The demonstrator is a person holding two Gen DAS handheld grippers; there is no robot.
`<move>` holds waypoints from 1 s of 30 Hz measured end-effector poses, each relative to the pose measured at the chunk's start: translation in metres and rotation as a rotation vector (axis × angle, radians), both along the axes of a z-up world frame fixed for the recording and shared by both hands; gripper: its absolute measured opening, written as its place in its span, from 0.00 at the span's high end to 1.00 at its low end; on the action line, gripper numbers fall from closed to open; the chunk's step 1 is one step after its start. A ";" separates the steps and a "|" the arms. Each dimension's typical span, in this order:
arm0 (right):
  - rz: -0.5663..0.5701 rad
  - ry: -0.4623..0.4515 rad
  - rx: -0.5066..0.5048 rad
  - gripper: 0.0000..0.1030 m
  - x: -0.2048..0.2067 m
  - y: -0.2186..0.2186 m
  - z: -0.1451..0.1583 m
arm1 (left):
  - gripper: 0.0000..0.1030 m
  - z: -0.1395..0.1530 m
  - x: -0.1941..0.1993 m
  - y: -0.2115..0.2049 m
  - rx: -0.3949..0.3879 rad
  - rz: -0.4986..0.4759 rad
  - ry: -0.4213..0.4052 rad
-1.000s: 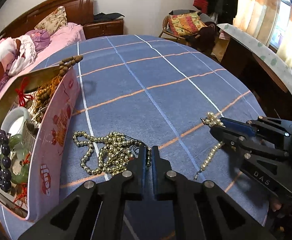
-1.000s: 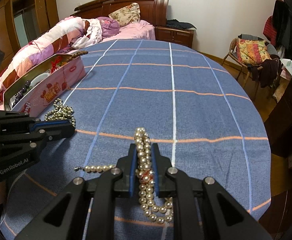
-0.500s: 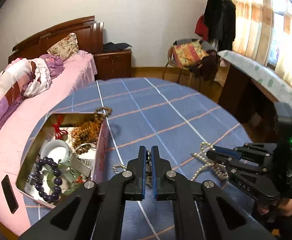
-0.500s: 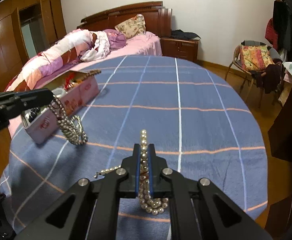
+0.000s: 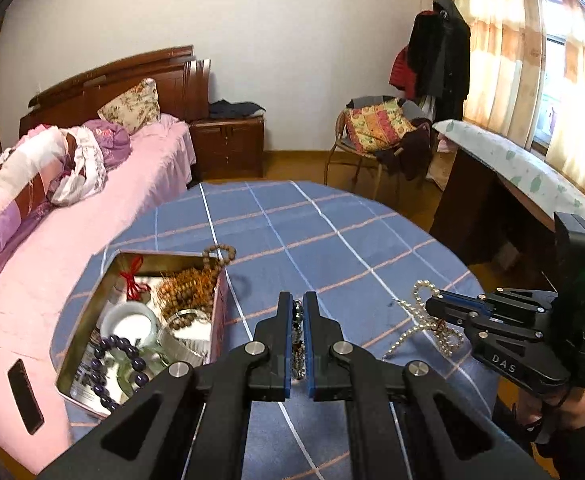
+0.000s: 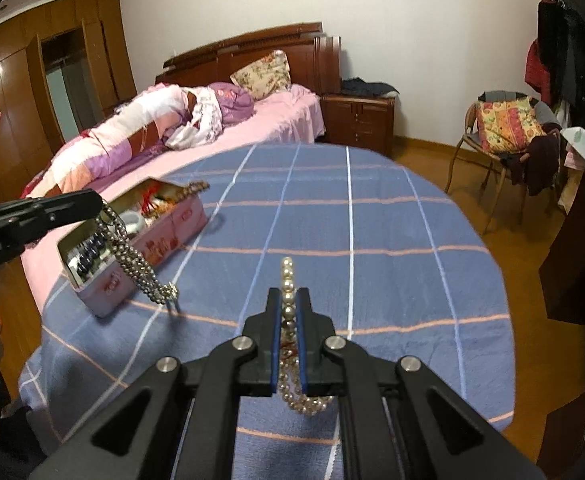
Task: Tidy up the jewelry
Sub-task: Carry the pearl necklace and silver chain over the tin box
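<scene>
Right wrist: right tongs (image 6: 290, 307) pinch pearls (image 6: 288, 280); left tongs (image 6: 99, 206) grip chain (image 6: 136, 260) beside tin (image 6: 180, 220).

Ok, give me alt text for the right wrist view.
The right gripper is shut on a pearl necklace above a blue checked tablecloth. At left, the left gripper dangles a silver bead chain beside an open pink tin of jewelry.

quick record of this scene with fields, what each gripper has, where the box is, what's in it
left gripper: jaws shut on silver bead chain, lifted, hanging beside the tin
right gripper: jaws shut on pearl necklace, raised off the cloth
tin box: open, on blue checked tablecloth near the bed side
in box: purple bead bracelet, brown beads, white bangle
</scene>
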State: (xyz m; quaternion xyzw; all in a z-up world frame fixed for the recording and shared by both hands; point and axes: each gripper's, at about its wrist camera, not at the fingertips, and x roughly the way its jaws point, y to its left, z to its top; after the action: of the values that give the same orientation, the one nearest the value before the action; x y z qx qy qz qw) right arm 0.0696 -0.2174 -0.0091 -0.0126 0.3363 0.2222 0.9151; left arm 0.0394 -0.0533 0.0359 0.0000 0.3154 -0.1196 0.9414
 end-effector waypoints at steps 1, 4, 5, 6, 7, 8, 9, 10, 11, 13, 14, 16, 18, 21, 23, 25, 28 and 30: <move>0.001 -0.009 0.002 0.91 -0.001 0.000 0.004 | 0.97 0.003 -0.001 0.000 0.001 -0.001 -0.008; 0.005 -0.031 0.007 0.91 -0.003 0.002 0.013 | 0.97 0.013 -0.004 0.000 0.005 -0.003 -0.033; 0.008 -0.036 0.010 0.91 -0.004 0.003 0.016 | 0.97 0.016 -0.005 0.001 0.007 -0.002 -0.041; 0.010 -0.040 0.010 0.91 -0.004 0.004 0.017 | 0.97 0.018 -0.005 0.002 0.007 -0.001 -0.046; 0.012 -0.044 0.010 0.91 -0.004 0.005 0.019 | 0.97 0.021 -0.005 0.003 0.006 -0.001 -0.054; 0.015 -0.048 0.009 0.91 -0.004 0.007 0.020 | 0.97 0.024 -0.006 0.004 0.007 -0.001 -0.060; 0.018 -0.052 0.008 0.91 -0.004 0.008 0.022 | 0.97 0.025 -0.006 0.005 0.007 0.000 -0.065; 0.022 -0.056 0.007 0.91 -0.004 0.010 0.023 | 0.97 0.028 -0.006 0.006 0.009 0.002 -0.071; 0.025 -0.059 0.007 0.91 -0.005 0.012 0.025 | 0.97 0.030 -0.006 0.007 0.010 0.003 -0.076; 0.032 -0.066 0.007 0.91 -0.006 0.014 0.027 | 0.97 0.034 -0.005 0.008 0.017 0.003 -0.084; 0.037 -0.070 0.009 0.91 -0.006 0.014 0.029 | 0.97 0.036 -0.004 0.009 0.021 0.007 -0.089; 0.043 -0.077 0.011 0.91 -0.006 0.017 0.033 | 0.97 0.039 -0.003 0.010 0.024 0.009 -0.097; 0.050 -0.087 0.010 0.91 -0.005 0.019 0.037 | 0.97 0.046 -0.004 0.013 0.030 0.015 -0.113; 0.063 -0.102 0.013 0.91 -0.005 0.023 0.045 | 0.96 0.053 -0.004 0.017 0.038 0.021 -0.132; 0.072 -0.116 0.012 0.91 -0.005 0.028 0.051 | 0.96 0.058 -0.004 0.020 0.041 0.027 -0.143; 0.083 -0.128 0.010 0.91 -0.004 0.033 0.056 | 0.97 0.062 -0.004 0.025 0.045 0.035 -0.153; 0.102 -0.144 0.013 0.91 -0.003 0.042 0.064 | 0.96 0.066 -0.004 0.032 0.049 0.049 -0.165; 0.118 -0.152 0.017 0.91 -0.001 0.048 0.068 | 0.96 0.070 -0.005 0.039 0.052 0.063 -0.174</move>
State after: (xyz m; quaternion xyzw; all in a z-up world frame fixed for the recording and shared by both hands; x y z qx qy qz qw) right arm 0.0681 -0.1689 0.0589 -0.0417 0.2628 0.2771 0.9233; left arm 0.0343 -0.0142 0.1057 0.0250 0.2351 -0.0810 0.9683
